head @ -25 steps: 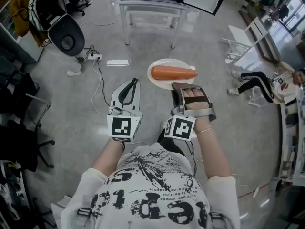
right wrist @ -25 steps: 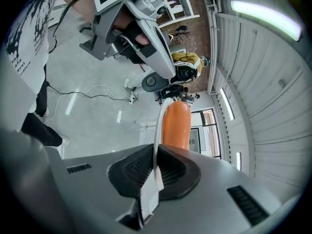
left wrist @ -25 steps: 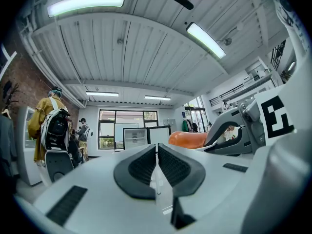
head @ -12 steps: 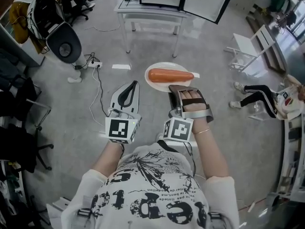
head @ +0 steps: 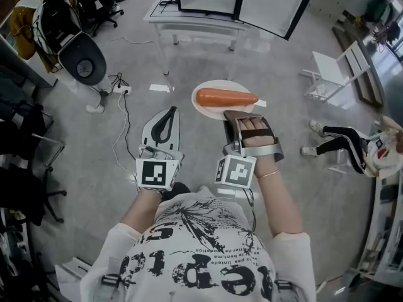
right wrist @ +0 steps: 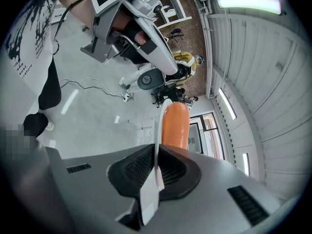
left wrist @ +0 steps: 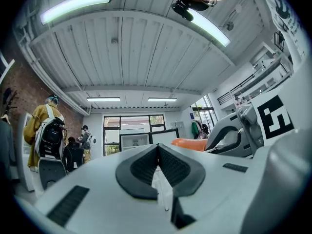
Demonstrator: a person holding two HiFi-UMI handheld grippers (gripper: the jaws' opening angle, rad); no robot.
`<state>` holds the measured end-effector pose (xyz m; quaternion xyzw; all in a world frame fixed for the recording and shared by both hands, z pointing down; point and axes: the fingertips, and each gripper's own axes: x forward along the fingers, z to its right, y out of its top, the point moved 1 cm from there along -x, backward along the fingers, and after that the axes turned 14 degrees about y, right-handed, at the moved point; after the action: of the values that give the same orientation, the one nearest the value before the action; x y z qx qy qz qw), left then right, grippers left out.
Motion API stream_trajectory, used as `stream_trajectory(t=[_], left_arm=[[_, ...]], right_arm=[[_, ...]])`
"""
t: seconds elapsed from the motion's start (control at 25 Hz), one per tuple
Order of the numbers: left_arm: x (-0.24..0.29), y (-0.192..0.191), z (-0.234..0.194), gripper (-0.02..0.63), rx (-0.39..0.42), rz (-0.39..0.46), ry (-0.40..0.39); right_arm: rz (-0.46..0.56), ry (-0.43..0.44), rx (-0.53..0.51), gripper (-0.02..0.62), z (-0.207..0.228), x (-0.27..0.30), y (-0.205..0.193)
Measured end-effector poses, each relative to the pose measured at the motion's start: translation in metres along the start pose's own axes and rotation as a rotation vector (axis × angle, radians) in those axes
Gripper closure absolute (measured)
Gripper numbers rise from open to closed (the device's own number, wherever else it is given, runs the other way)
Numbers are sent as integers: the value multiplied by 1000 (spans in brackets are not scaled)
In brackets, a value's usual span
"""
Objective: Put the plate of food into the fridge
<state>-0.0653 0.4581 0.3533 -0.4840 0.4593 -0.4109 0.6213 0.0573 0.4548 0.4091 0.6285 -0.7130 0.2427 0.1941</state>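
Head view: right claw (head: 241, 114) on plate (head: 208, 110); shirt lettering (head: 201, 275) upside-down, unreadable.

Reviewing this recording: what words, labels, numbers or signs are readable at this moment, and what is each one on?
White shirt, big black letters: seen upside down and broken by folds, no whole word readable.
Same shirt, line of small print: too small to read.
Marker cubes: black-and-white square patterns only, no letters or numbers.
Plate: no text.
Wall signs in the left gripper view: too blurred to read.
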Motion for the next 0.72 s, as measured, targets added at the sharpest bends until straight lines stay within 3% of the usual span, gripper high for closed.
stream_trajectory(t=[0.28,0.72], left_arm=[[69,-12,4,598,0,-24,-6],[218,-45,-22,598,-28,-9,-133]], right_arm=[[13,23,26,577,35,50,-24],[-69,55,36,577,113,171,-27]])
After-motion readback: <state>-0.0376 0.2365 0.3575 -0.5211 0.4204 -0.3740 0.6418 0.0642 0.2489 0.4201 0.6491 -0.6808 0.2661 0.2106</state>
